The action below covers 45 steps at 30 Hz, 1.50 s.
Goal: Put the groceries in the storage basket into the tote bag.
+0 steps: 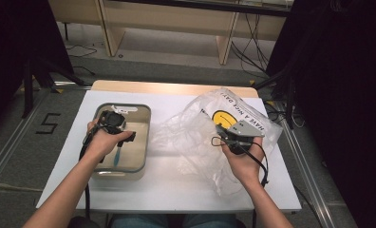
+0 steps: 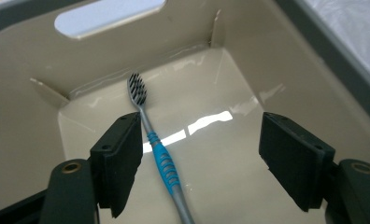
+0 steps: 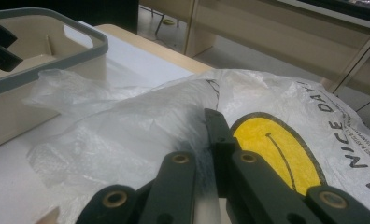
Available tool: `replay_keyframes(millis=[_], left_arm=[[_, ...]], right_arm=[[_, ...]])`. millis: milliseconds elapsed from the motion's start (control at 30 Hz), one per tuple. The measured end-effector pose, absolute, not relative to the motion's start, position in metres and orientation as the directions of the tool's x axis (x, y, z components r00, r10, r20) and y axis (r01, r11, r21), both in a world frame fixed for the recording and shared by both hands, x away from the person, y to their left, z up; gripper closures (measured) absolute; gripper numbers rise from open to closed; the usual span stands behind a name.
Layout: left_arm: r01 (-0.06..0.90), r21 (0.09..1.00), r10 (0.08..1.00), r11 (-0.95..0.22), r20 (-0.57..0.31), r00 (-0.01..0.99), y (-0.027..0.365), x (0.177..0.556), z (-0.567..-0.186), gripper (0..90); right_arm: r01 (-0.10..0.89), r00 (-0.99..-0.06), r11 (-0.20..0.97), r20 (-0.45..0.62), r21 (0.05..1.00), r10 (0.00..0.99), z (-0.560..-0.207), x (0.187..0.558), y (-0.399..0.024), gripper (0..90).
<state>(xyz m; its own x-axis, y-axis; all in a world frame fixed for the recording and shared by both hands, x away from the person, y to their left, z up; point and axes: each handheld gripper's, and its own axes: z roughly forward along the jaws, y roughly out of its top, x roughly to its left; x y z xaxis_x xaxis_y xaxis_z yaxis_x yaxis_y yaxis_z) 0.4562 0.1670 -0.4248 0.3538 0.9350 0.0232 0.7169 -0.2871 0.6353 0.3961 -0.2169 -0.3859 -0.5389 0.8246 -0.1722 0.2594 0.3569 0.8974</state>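
In the left middle of the high view sits a beige plastic tub with a grey rim [image 1: 148,124], and my left gripper [image 1: 114,124] hangs over it. Its jaws stand wide and hold nothing. In the left gripper view, a grey toothbrush with a blue grip and dark bristles [image 2: 156,149] lies flat on the shiny tub floor, in the lower middle of the picture. It rests close by my left jaw, not in the middle of the gap, and the bristle end points to the far wall.

On the right side of the high view, my right gripper [image 1: 237,137] is pinched tight on a thin see-through plastic bag with a yellow smiley face [image 1: 195,137]. In the right gripper view the crinkly bag spreads from the middle to the right edge.

Here is what I think could go wrong. If I come down like this, the left jaw may land on the handle and push it away. The floor looks slick, so the brush could slide or roll. The handle is thin, so my pads could squeeze past it. And if I tug the bag hard, it could slip out or tear.
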Motion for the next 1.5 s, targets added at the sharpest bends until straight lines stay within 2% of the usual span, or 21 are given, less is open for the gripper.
replay_keyframes(millis=[333, 767, 1233, 1500], left_arm=[[0.786, 0.566, 0.949, -0.248, -0.021, 0.314, 0.17, 0.469, -0.44, 33.9], [0.849, 0.49, 0.971, -0.199, -0.02, 0.239, 0.177, 0.477, -0.454, 38.3], [0.885, 0.421, 0.97, -0.2, -0.041, 0.239, 0.178, 0.483, -0.461, 51.2], [0.89, 0.41, 0.972, -0.199, -0.034, 0.233, 0.179, 0.484, -0.461, 54.2]], right_arm=[[0.262, -0.538, 0.355, -0.169, 0.898, 0.825, -0.386, 0.396, -0.217, 90.0], [0.261, -0.539, 0.357, -0.171, 0.897, 0.825, -0.387, 0.395, -0.217, 90.0], [0.263, -0.541, 0.357, -0.169, 0.896, 0.824, -0.387, 0.395, -0.217, 90.0], [0.261, -0.541, 0.358, -0.171, 0.896, 0.823, -0.387, 0.395, -0.217, 90.0]])
